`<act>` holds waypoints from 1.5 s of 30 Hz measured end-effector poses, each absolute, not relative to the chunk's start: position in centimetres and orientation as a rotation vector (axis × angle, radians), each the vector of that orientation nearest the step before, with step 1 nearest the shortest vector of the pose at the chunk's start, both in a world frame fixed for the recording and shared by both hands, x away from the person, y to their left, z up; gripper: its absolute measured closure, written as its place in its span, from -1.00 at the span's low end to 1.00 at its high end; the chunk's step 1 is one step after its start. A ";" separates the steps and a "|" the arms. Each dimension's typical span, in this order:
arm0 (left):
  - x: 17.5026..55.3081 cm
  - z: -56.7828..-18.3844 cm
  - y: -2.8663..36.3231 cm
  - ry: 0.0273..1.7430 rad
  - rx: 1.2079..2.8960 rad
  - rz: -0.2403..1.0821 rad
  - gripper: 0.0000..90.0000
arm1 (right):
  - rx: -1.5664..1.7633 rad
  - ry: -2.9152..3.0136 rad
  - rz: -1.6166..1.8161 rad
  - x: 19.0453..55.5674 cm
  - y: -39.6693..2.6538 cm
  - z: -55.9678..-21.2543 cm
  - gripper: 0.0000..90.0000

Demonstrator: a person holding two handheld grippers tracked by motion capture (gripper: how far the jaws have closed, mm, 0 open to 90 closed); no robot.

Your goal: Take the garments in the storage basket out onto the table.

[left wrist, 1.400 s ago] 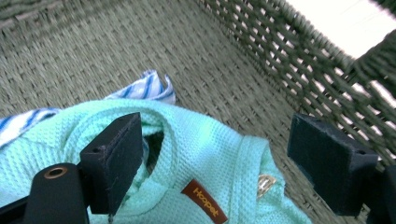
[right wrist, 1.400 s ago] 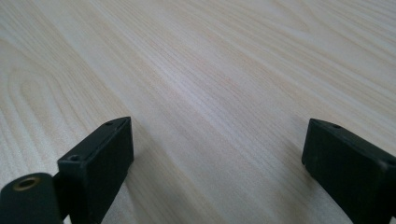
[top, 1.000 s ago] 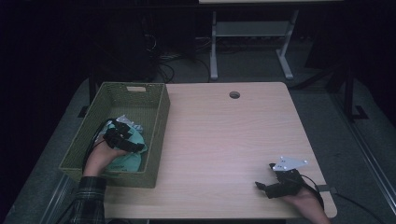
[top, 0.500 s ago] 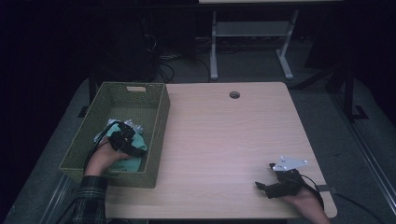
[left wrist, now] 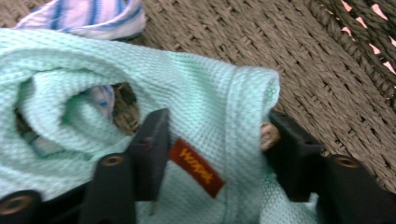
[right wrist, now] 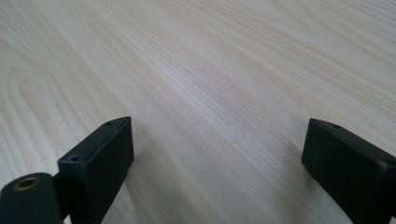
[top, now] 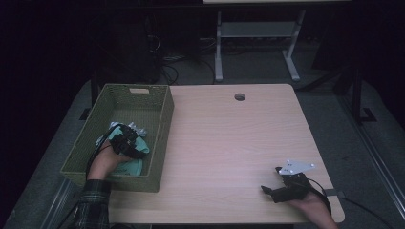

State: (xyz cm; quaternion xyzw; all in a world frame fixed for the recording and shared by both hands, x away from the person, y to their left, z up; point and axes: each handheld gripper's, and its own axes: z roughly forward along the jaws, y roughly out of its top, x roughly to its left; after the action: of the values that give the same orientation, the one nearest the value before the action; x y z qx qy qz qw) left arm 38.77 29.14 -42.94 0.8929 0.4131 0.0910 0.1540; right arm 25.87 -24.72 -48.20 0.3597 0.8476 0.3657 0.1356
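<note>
Landmark: the green woven basket (top: 160,121) at the left end of the wooden surface (top: 229,143).
Towel: a mint green towel (left wrist: 205,93) lies inside the basket, on its woven floor, in the half nearer to the person. It is bunched in folds, and it has a small red label (left wrist: 196,167).
Second cloth: a white cloth with blue stripes (left wrist: 88,16) lies in the basket just beside the towel, partly under it.
Left claw: the left claw (top: 128,143) is down inside the basket, on the towel. Its jaws have just been closing, and now a thick fold of the towel is squeezed between them, with the label in the gap.
Right claw: the right claw (top: 276,189) is well apart from the basket, at the near right corner of the surface. Its jaws stand wide, with bare wood between them.
Person: one hand (top: 106,162) reaches into the basket from the near side.
</note>
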 end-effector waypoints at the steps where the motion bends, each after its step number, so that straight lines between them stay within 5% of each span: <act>1: 38.7 -42.8 29.2 1.197 2.560 0.267 0.13 | 1.042 2.455 1.059 25.9 -24.7 -48.2 -0.80; 5: 38.7 -42.4 29.4 1.235 2.545 0.290 0.53 | 1.043 2.454 1.059 25.9 -24.7 -48.2 -0.80; 9: 38.7 -42.0 29.6 1.289 2.499 0.274 0.71 | 1.042 2.455 1.059 25.9 -24.7 -48.2 -0.80; 45: 36.9 -36.8 33.2 1.141 1.944 0.280 0.78 | 1.046 2.453 1.062 25.9 -24.7 -48.2 -0.80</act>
State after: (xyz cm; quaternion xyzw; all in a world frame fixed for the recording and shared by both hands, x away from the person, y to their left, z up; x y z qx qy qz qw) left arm 36.95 33.23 -36.83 0.7762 0.4556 0.1118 0.4213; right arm 25.87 -24.71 -48.20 0.3611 0.8467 0.3667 0.1349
